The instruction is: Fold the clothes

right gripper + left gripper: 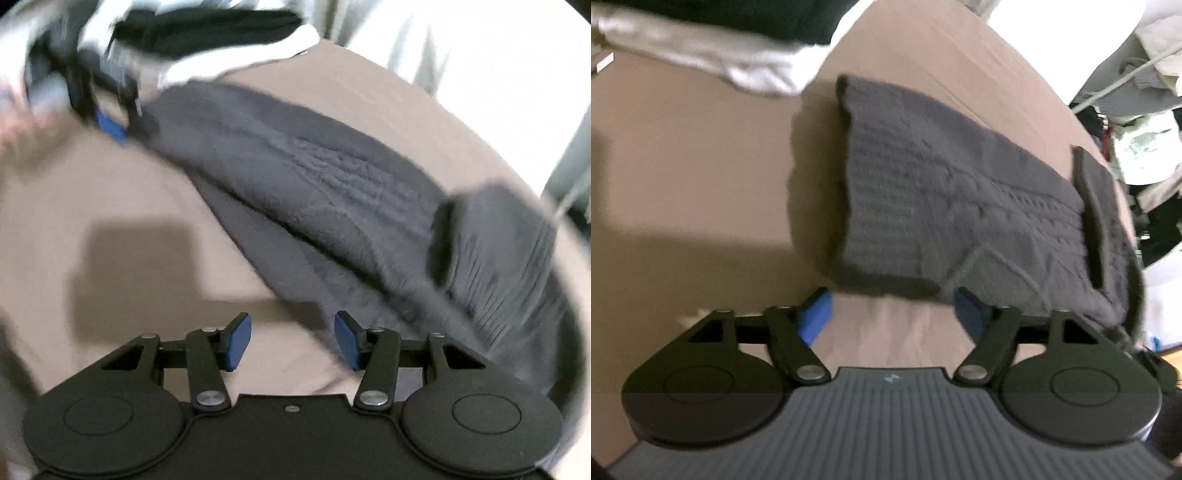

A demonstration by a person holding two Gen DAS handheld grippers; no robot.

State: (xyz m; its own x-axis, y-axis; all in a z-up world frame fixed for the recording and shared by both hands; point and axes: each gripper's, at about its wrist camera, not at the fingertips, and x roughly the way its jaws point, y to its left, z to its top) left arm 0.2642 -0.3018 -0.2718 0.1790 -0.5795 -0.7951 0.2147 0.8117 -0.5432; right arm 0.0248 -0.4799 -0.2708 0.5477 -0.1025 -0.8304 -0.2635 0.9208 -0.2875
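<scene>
Just ahead of both grippers' released fingers (816, 314), grey knit sweater (942, 199), folded.

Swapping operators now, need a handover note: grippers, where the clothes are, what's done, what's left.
Left gripper: open, empty, at the near edge of the grey knit sweater.
Right gripper: open, empty, over the sweater's edge.
Sweater lies on the tan bed sheet, folded into a long band, one end flap turned over on top.
White and black clothes lie piled at the far side.
Left: probably fold the band shorter; whether the pile needs folding I cannot tell.
</scene>
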